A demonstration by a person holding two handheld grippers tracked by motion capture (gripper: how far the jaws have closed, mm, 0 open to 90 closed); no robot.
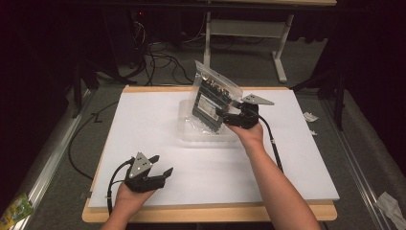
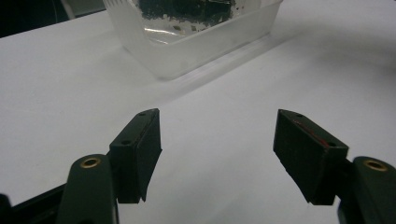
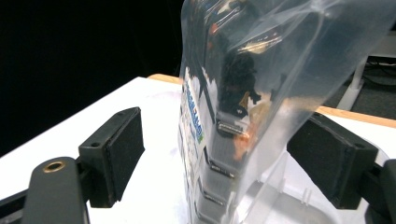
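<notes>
A clear plastic bag (image 1: 210, 98) with a dark circuit board inside stands upright and tilted in a clear shallow container (image 1: 191, 133) on the white sheet. My right gripper (image 1: 226, 117) is at the bag's lower right side. In the right gripper view the bag (image 3: 243, 93) rises between the jaws of that gripper (image 3: 226, 140); the left pad (image 3: 123, 149) stands clear of it, so the gripper is open. My left gripper (image 1: 160, 168) rests low near the sheet's front left, open with nothing in it (image 2: 217, 140), and faces the container (image 2: 196, 46).
The white sheet (image 1: 158, 124) covers a wooden table whose edge shows at the front (image 1: 206, 213). Behind the table are a white desk frame (image 1: 280, 52) and floor cables (image 1: 158, 60). Scraps of wrapper (image 1: 390, 206) and a green packet (image 1: 16, 208) lie on the floor.
</notes>
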